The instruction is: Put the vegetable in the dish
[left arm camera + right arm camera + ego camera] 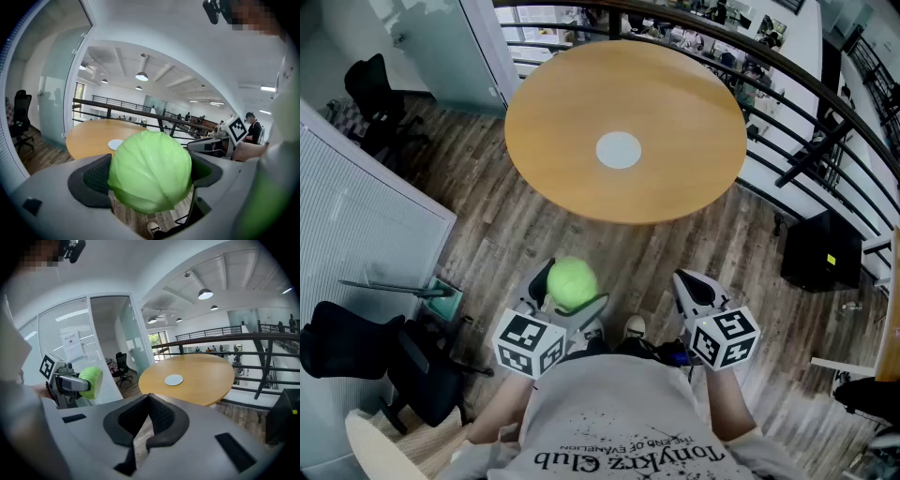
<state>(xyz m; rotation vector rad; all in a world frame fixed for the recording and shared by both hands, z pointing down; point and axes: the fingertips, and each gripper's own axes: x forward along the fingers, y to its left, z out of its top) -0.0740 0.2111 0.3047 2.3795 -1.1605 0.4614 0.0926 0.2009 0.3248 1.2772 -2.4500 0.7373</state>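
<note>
A round green cabbage (573, 282) sits between the jaws of my left gripper (569, 291), which is shut on it; it fills the middle of the left gripper view (151, 171) and shows at the left of the right gripper view (92, 381). My right gripper (692, 291) is held beside it, shut and empty, its pads meeting (149, 423). Both are held over the floor, short of the round wooden table (675, 141). A small white dish (619, 150) lies at the table's centre, also seen as a dish (116, 144) and a dish (174, 379) in the gripper views.
A black railing (806, 103) curves behind the table. Black office chairs (370, 94) stand at the far left and a chair (356, 352) at the near left, by a glass partition (384, 206). A black box (820, 251) sits on the floor at right.
</note>
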